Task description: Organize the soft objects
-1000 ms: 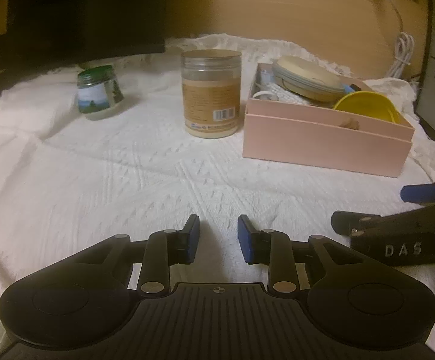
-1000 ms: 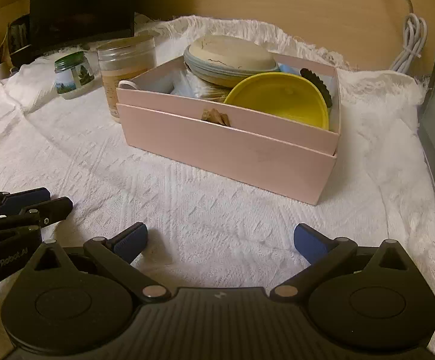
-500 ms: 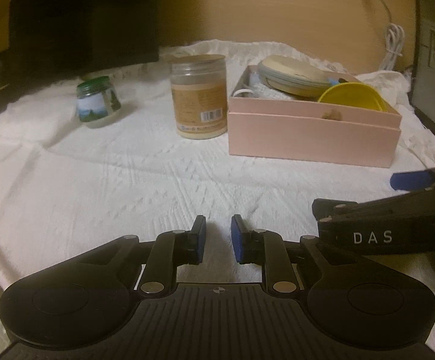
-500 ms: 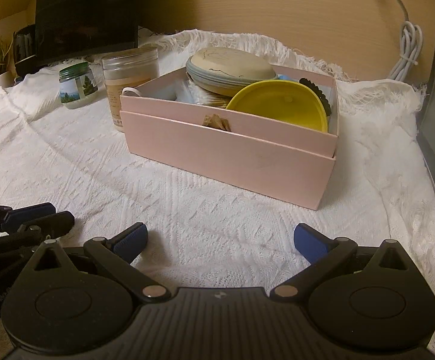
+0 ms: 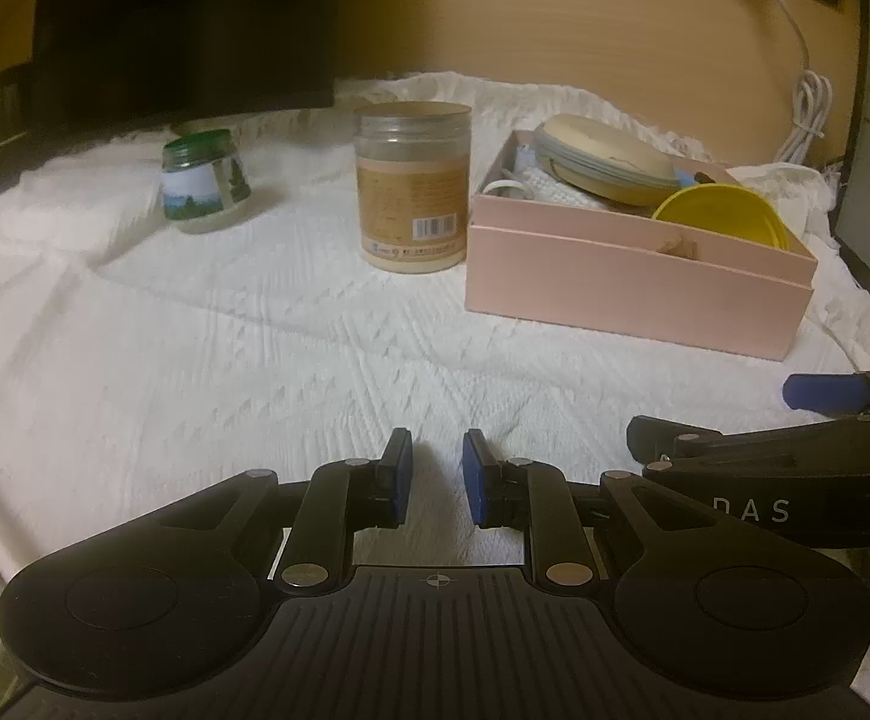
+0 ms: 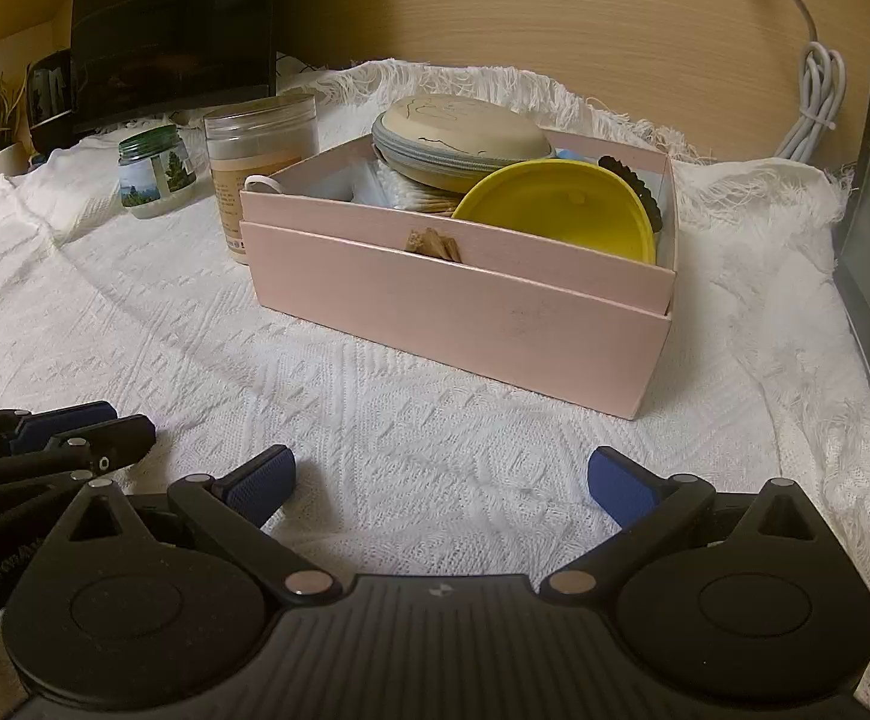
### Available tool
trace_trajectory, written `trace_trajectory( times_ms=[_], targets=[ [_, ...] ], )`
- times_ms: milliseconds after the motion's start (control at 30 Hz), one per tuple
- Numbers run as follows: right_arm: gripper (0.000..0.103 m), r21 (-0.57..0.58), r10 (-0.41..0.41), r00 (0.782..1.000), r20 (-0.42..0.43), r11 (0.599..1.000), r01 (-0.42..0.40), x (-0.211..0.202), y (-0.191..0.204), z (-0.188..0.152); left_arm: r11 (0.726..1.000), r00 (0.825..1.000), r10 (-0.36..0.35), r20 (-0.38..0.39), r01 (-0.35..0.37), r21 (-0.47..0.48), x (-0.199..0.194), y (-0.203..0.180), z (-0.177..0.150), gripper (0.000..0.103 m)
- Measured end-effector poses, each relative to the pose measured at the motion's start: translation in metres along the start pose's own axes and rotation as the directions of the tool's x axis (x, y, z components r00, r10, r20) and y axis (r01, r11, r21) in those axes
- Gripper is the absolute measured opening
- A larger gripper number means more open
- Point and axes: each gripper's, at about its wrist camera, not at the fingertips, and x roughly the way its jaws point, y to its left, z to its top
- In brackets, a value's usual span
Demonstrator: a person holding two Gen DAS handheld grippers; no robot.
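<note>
The pink box (image 6: pixel 459 306), holding the zipped pouch (image 6: pixel 462 141) and yellow lid (image 6: pixel 555 213), lies directly ahead of the right tool (image 6: pixel 441 483), whose jaws are spread wide and empty. The left tool (image 5: pixel 438 483), jaws narrowed to a small gap around nothing, has the box ahead and to its right, so the right hand looks better placed to reach it.

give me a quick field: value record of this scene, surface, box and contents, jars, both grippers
surface: white textured cloth
box: pink box, open top
box contents: beige zip case, yellow lid, other small items hard to tell
jars: tall clear jar just left of box; small green-lidded jar further left
left gripper: narrow gap, nothing between the fingers
right gripper: wide open, empty
</note>
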Motion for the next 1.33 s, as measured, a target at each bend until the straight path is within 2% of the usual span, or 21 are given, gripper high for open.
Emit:
trace_trajectory(
  times_ms=[1333],
  targets=[
    [0.103, -0.001, -0.001, 1.0, 0.0, 1.0, 0.001, -0.0001, -0.0002, -0.0004, 1.0, 1.0, -0.004, -0.001, 0.004, 0.005, 0.0003, 0.0006, -0.0001, 0.021]
  ],
)
